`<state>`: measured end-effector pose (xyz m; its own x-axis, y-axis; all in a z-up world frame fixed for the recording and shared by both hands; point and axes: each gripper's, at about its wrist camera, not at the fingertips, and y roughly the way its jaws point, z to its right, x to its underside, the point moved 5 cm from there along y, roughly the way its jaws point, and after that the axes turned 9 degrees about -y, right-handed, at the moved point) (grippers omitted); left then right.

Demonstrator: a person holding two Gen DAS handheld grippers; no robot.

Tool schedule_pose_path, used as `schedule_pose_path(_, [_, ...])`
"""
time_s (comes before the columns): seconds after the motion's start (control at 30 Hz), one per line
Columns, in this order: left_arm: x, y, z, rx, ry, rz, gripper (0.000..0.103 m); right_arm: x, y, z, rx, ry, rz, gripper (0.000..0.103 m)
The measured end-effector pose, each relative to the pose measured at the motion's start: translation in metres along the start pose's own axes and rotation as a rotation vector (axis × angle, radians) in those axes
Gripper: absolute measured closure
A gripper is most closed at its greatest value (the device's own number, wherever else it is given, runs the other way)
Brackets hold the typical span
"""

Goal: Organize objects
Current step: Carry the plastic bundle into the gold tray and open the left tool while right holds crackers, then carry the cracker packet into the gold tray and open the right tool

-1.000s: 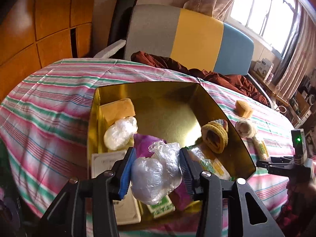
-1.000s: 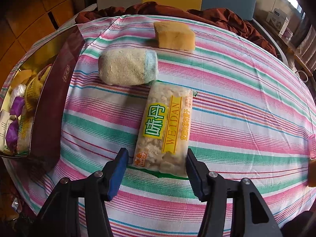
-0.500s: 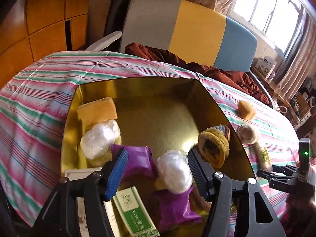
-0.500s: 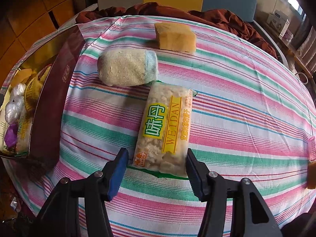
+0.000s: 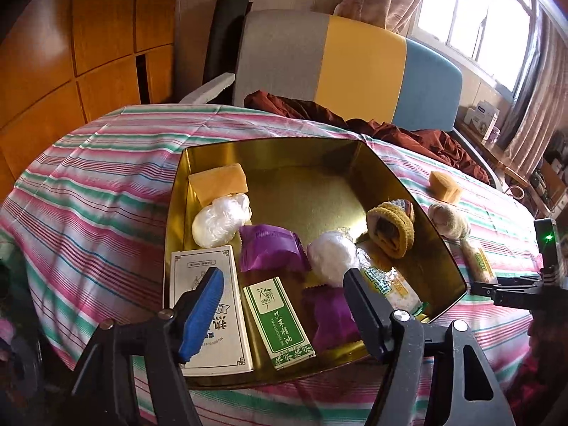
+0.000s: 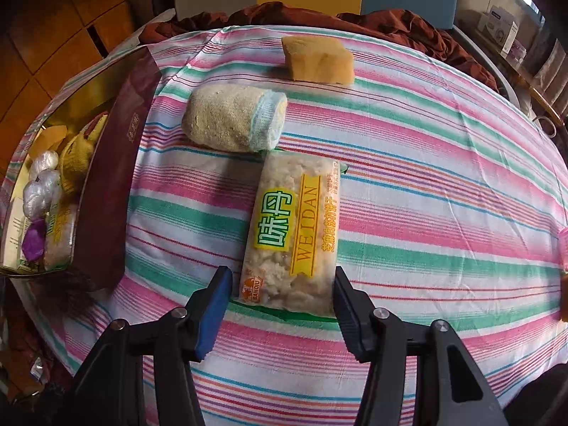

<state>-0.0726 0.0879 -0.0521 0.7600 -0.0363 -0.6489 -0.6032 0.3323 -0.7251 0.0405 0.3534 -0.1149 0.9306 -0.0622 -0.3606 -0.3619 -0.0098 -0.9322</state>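
Left claw [image 5: 282, 305] just let go: a second ago it was clamped on a plastic-wrapped white ball [image 5: 332, 257], and its jaws have been opening since. They now stand apart with nothing between them. The ball sits in the gold tin [image 5: 440, 248], beside the purple packet [image 5: 269, 248] at its 9 o'clock. I count that drop as done.

Right claw [image 6: 282, 298] has barely changed: jaws apart, straddling the near end of the snack pack [image 6: 293, 227] on the striped tabletop [image 6: 443, 184], pads not visibly pressing. The sock roll [image 6: 234, 122] at 11 o'clock and the sponge [image 6: 319, 58] at 12 are not yet boxed. I'd take the snack pack next.
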Motion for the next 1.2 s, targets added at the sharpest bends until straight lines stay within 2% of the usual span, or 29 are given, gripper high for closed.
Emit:
schedule_pose_path(0.03, [0.0, -0.002, 0.0, 0.003, 0.002, 0.005, 0.032, 0.001, 0.001, 0.002, -0.024, 0.013, 0.004, 0.048])
schedule_pose_path(0.07, [0.0, -0.004, 0.0, 0.006, 0.003, 0.01, 0.032, 0.001, 0.0, 0.001, -0.041, 0.021, 0.007, 0.055])
schedule_pose_path(0.17, [-0.001, -0.007, 0.001, 0.017, 0.005, 0.014, 0.031, 0.009, -0.007, -0.006, -0.096, 0.046, 0.016, 0.054])
schedule_pose_path(0.5, [0.006, -0.007, 0.006, 0.051, -0.005, 0.003, 0.031, 0.025, -0.009, -0.01, -0.096, 0.05, 0.005, 0.055])
schedule_pose_path(0.73, [0.006, -0.009, 0.009, 0.062, -0.003, 0.004, 0.031, 0.029, -0.029, -0.019, -0.147, 0.069, 0.058, 0.055])
schedule_pose_path(0.93, [0.005, -0.012, 0.008, 0.062, -0.006, 0.008, 0.031, -0.005, -0.052, -0.041, -0.17, -0.011, 0.132, 0.055])
schedule_pose_path(1.03, [0.004, -0.015, 0.003, 0.059, -0.014, 0.012, 0.03, -0.029, -0.063, -0.068, -0.191, -0.082, 0.165, 0.055])
schedule_pose_path(1.2, [0.003, -0.019, -0.008, 0.052, -0.037, 0.02, 0.028, -0.072, -0.055, -0.117, -0.217, -0.209, 0.187, 0.055])
